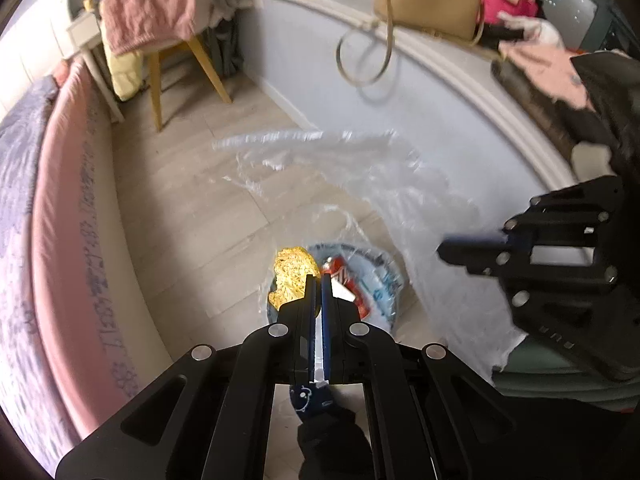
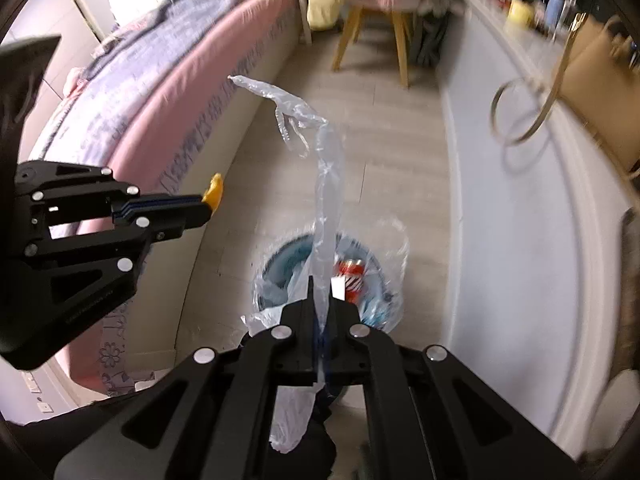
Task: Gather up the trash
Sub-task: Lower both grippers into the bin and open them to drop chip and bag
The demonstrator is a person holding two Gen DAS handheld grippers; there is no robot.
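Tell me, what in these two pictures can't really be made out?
- Bin: both views, its inside is veiled by the clear bag and the tongs in front; only a red can shows.
- Yellow scrap: left view, the left tongs cover part of it, so what it is stays unclear.
- Ledge clutter: right view, blurred and small.
- Bag's spread: left view, smeared by motion.

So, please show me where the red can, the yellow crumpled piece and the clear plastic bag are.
red can (image 2: pixel 352 276), right wrist view, its side.
yellow crumpled piece (image 1: pixel 292 276), left wrist view, its middle.
clear plastic bag (image 2: pixel 330 184), right wrist view, its stretched strip.
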